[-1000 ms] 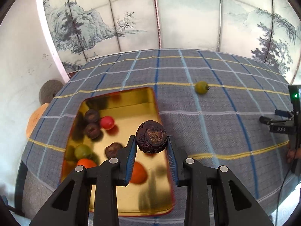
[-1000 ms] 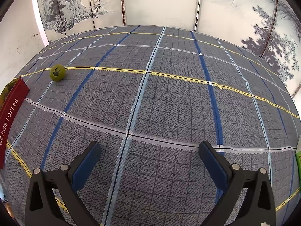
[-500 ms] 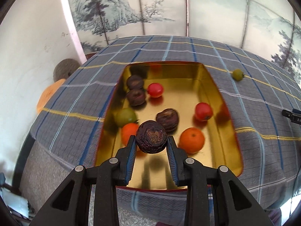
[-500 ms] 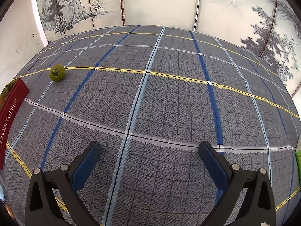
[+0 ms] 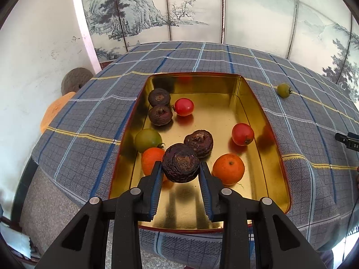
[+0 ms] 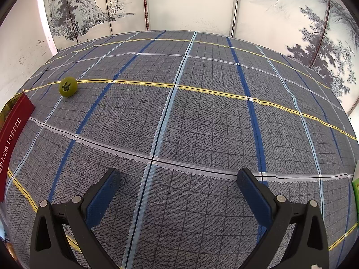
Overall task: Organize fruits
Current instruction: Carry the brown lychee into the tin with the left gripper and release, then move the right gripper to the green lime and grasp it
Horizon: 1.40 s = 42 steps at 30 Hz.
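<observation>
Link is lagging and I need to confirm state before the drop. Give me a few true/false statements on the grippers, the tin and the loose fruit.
1. The left gripper is clamped on a dark wrinkled fruit. True.
2. The right gripper holds the green fruit. False: it is open and holds nothing; the fruit lies on the tablecloth.
3. The gold tin holds two orange fruits. True.
4. Every fruit is already inside the tin. False: one green fruit lies on the cloth outside it.

Home rm: plaid tablecloth point(image 6: 202, 123), ink-landscape folding screen point(image 5: 139, 15) behind.
</observation>
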Each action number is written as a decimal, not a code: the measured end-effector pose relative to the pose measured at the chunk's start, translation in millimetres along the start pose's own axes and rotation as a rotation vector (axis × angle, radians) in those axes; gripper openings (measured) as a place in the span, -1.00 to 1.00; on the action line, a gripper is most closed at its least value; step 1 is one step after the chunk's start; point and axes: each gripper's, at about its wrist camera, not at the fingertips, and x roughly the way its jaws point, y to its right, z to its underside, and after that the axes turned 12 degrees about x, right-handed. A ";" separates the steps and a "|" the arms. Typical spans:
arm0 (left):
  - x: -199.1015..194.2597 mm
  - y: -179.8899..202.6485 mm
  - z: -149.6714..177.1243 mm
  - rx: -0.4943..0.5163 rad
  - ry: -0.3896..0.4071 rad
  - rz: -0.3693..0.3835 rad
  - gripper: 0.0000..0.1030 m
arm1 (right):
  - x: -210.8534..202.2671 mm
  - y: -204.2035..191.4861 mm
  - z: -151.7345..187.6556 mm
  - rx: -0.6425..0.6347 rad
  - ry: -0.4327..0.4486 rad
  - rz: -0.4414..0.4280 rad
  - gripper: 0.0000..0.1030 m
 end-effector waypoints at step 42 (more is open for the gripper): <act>-12.8 0.2 2.9 0.059 0.057 -0.075 0.05 | -0.2 0.7 0.0 0.009 0.000 0.004 0.99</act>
